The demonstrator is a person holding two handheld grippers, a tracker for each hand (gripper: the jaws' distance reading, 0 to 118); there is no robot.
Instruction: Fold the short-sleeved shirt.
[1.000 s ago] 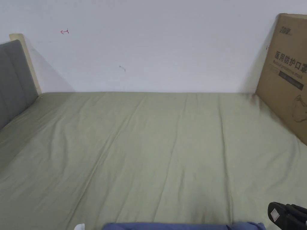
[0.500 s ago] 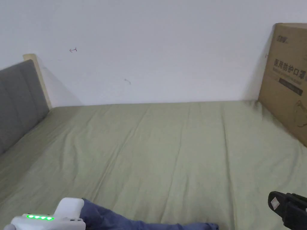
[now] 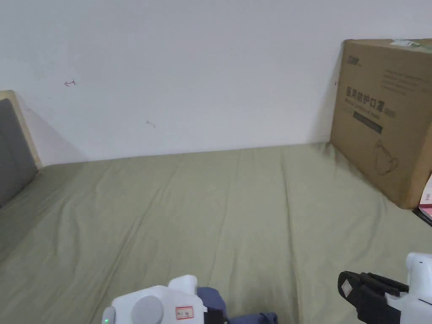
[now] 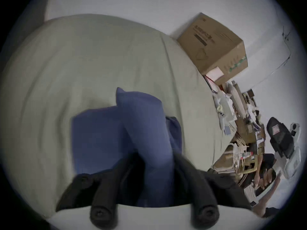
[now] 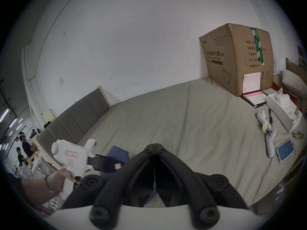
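Blue shirt [image 4: 132, 134] cloth sits clamped in my left gripper [image 4: 156, 160]; my right gripper [image 5: 154, 146] is closed, holding nothing I can see. The cardboard box [image 5: 235, 57] carries printed writing I leave unread, and my right gripper view adds a phone [image 5: 285, 149].

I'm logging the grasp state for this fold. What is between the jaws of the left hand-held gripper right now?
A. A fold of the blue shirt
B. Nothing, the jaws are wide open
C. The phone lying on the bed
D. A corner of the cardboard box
A: in the left gripper view, the left hand-held gripper has its two dark jaws closed on a raised fold of the blue shirt, which trails down onto the green bedsheet.
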